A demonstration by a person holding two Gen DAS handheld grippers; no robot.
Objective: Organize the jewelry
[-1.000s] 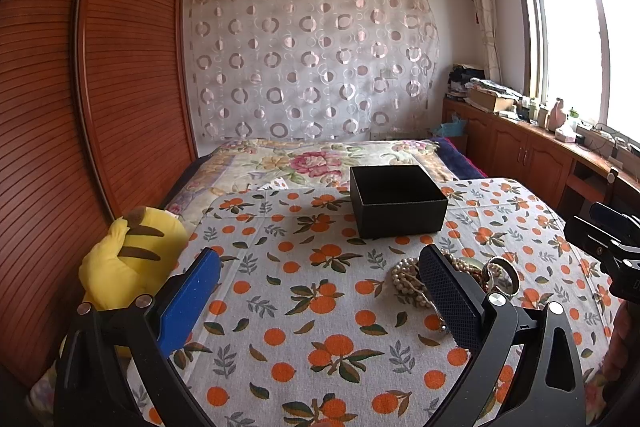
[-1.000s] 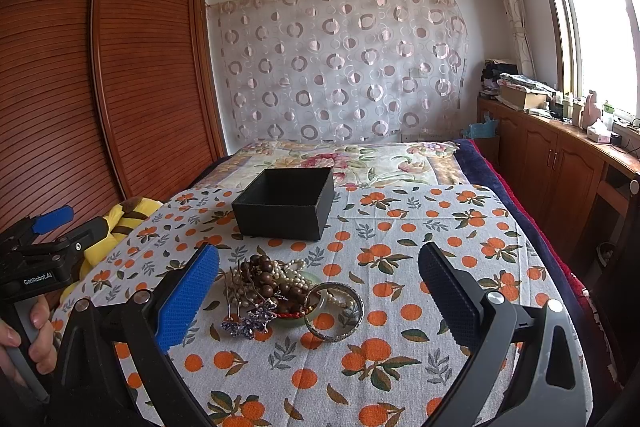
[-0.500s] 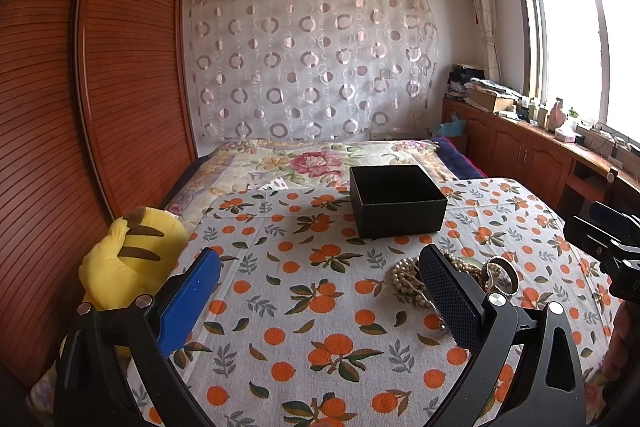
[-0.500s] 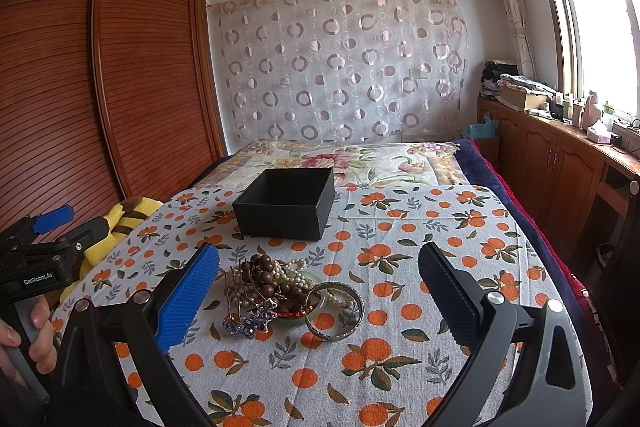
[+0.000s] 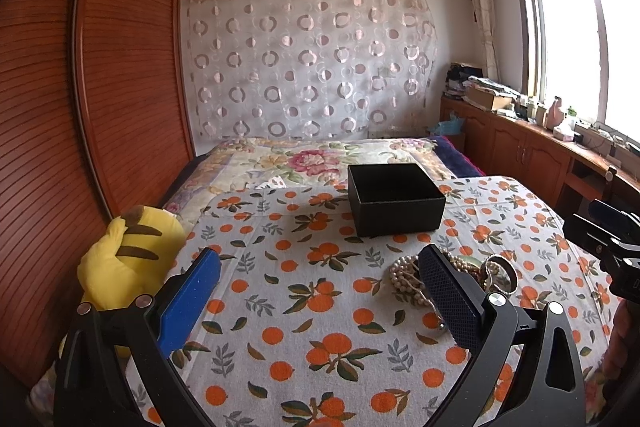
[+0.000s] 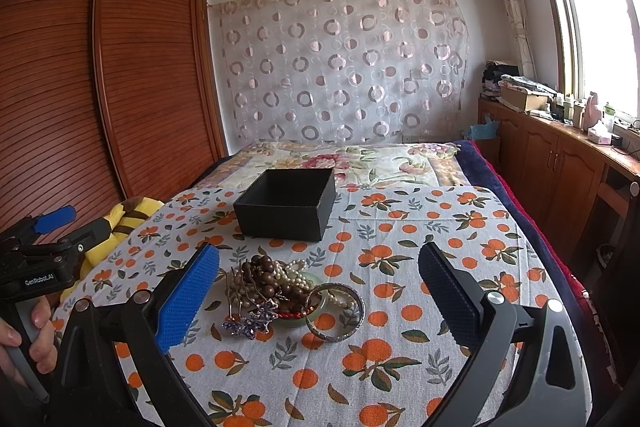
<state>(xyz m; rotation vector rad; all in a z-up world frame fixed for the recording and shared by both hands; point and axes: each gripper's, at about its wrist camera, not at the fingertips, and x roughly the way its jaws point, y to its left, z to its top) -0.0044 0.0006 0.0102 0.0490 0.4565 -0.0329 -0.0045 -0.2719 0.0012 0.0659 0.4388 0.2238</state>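
Note:
A pile of jewelry [image 6: 280,287] lies on the orange-print cloth [image 6: 400,267]: brown beads, pearl strands, a purple hair clip [image 6: 250,323] and a metal bangle [image 6: 336,311]. An open black box [image 6: 286,203] stands behind it. My right gripper [image 6: 318,303] is open and empty, its jaws standing either side of the pile, above the cloth. My left gripper [image 5: 318,303] is open and empty, left of the pile [image 5: 408,279], whose right part its right finger hides. The box [image 5: 394,199] sits beyond.
A yellow plush toy [image 5: 128,267] lies at the bed's left edge by the wooden wardrobe [image 5: 80,107]. A floral quilt [image 5: 320,159] covers the bed's far end. Wooden cabinets [image 6: 560,167] with clutter run along the right wall under the window.

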